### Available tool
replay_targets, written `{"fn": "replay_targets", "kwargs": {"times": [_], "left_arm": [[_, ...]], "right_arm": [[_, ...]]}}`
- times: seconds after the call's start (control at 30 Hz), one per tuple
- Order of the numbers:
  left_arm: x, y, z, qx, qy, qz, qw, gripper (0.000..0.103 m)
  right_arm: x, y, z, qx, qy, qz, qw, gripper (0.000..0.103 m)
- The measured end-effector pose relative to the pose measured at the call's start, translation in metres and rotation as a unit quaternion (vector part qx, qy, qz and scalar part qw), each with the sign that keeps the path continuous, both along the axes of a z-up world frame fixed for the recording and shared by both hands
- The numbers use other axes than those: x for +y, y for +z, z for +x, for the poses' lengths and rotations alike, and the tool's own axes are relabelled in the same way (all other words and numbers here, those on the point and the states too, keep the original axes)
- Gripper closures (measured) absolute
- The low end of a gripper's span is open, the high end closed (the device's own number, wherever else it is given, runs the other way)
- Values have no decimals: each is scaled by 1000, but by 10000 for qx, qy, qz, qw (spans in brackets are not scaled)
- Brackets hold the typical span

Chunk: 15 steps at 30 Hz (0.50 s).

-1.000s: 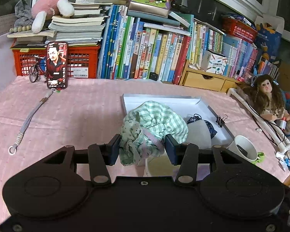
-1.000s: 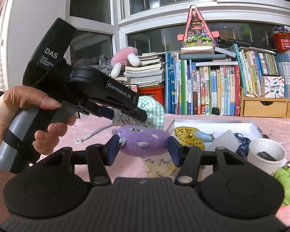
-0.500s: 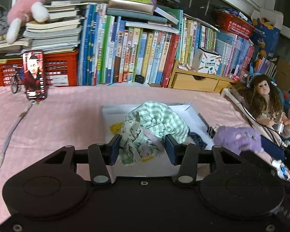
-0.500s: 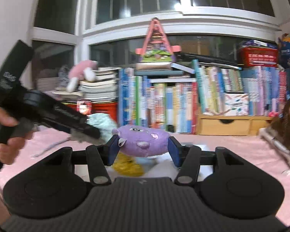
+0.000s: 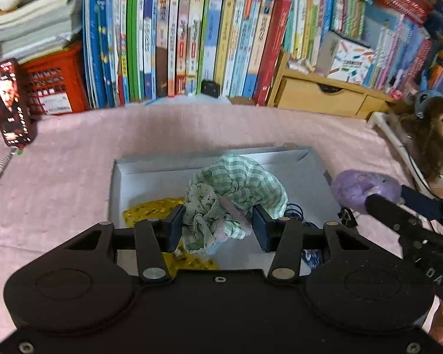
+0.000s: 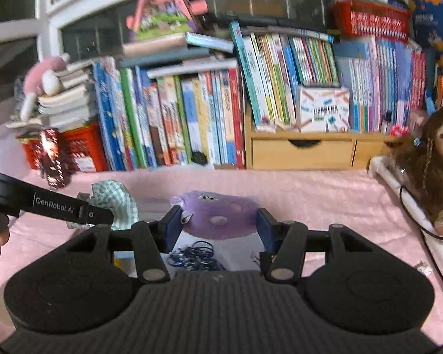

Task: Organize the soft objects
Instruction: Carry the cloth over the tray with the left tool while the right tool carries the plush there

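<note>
While over tray (image 5: 115,183), both grippers clamp soft items

Dark window (image 6: 268,3) — book row (image 5: 192,44) — pink tablecloth (image 5: 73,171).

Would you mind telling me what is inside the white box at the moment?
Inside the white box lie a yellow patterned cloth and a dark blue scrunchie. The green checked cloth bundle held by the left gripper hides much of the floor.
</note>
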<state>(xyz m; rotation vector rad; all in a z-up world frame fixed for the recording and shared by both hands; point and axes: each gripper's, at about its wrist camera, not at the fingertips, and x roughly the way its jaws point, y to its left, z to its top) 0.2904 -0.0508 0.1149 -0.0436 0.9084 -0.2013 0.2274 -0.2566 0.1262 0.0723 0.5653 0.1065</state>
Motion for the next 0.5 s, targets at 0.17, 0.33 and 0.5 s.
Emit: {"fn": "replay_targets", "kwargs": {"times": [0.17, 0.33, 0.5], "left_arm": [[-8, -18, 23, 221, 125, 110, 9996, 57], [-10, -29, 33, 344, 190, 156, 9991, 57], [-13, -35, 37, 409, 156, 195, 9988, 57]], "right_arm": [[-1, -18, 28, 497, 65, 35, 9987, 45], [3, -33, 47, 786, 41, -45, 9969, 45], [5, -43, 58, 1032, 3, -129, 9946, 45]]}}
